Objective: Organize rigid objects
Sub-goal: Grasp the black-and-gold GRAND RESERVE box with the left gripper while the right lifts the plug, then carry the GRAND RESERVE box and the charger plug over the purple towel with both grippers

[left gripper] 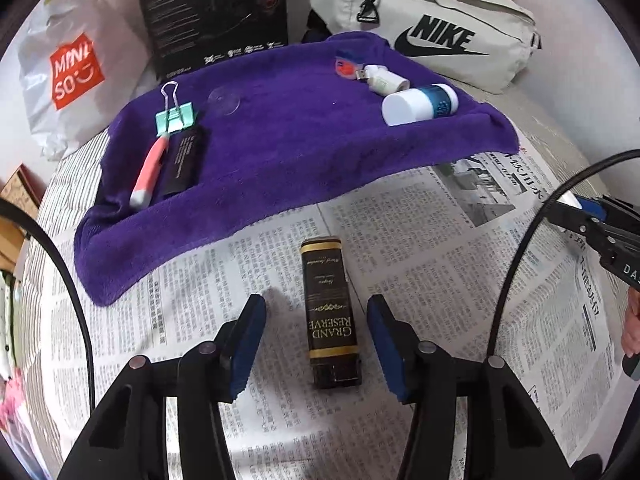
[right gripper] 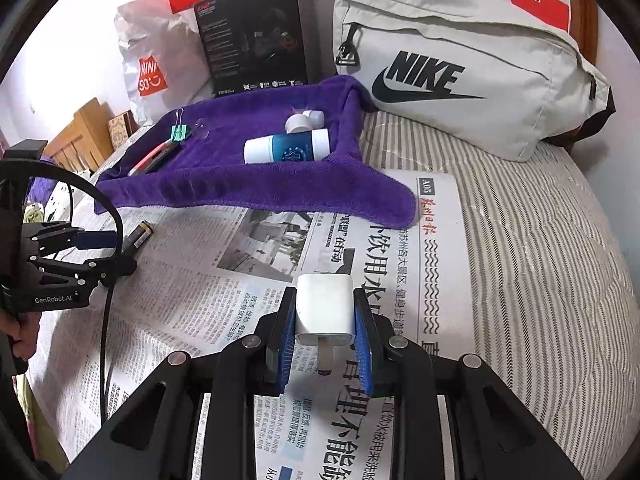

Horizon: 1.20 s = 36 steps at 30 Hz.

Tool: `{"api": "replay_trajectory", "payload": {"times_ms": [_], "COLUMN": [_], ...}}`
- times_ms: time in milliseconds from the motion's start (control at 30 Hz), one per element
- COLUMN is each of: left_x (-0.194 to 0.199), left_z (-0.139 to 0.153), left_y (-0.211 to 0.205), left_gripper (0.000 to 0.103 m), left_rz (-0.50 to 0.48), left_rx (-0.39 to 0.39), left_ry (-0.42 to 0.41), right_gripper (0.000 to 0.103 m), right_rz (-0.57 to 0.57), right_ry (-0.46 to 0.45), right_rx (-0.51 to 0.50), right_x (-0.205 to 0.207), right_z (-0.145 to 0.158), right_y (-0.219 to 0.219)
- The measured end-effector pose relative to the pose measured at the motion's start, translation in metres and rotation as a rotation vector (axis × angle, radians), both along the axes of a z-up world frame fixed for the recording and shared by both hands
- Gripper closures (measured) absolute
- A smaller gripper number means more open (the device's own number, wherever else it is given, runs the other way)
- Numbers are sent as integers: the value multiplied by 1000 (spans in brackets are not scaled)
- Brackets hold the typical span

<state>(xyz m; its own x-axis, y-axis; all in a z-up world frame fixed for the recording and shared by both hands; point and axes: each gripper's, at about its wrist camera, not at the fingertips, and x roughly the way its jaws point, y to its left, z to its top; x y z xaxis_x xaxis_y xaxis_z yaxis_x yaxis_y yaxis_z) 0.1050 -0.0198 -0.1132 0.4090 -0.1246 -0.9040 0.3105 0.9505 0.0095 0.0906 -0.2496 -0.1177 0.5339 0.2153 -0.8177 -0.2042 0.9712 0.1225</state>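
Left wrist view: the left gripper [left gripper: 316, 344] hangs with its jaws apart on either side of a dark lighter [left gripper: 330, 316] lying on the newspaper [left gripper: 420, 264], pads clear of it. Beyond, a purple towel [left gripper: 280, 160] carries a green binder clip [left gripper: 176, 116] and pink utility knife [left gripper: 148, 172] at its left edge, and a white bottle [left gripper: 418, 102] at its right.

Right wrist view: the right gripper [right gripper: 324, 344] clamps a white charger plug [right gripper: 325, 312], prongs toward the camera, above the newspaper's right half. What is probably the lighter lies near the left gripper at the left edge.
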Motion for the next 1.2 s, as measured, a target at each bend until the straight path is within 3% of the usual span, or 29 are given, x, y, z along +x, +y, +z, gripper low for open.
{"api": "replay_trajectory", "payload": {"times_ms": [33,67,633,1200], "left_x": [0,-1,7,7], "left_z": [0,1,-1,-2], "left_y": [-1,0,-6,0], "left_gripper": [66,80,78,80], "left_rz": [-9,-18,-55,-62], "left_rx": [-9,-24,-1,-45], "left_ry": [-3,-10,-11,-12], "right_gripper": [77,77,77,76], "right_rz": [1,3,24,36], "right_ry": [4,8,24,24], "right_rx": [-1,-3,-21,-14], "right_x": [0,1,3,4], "right_z": [-1,-3,-13,-15], "right_y": [1,3,13,14]}}
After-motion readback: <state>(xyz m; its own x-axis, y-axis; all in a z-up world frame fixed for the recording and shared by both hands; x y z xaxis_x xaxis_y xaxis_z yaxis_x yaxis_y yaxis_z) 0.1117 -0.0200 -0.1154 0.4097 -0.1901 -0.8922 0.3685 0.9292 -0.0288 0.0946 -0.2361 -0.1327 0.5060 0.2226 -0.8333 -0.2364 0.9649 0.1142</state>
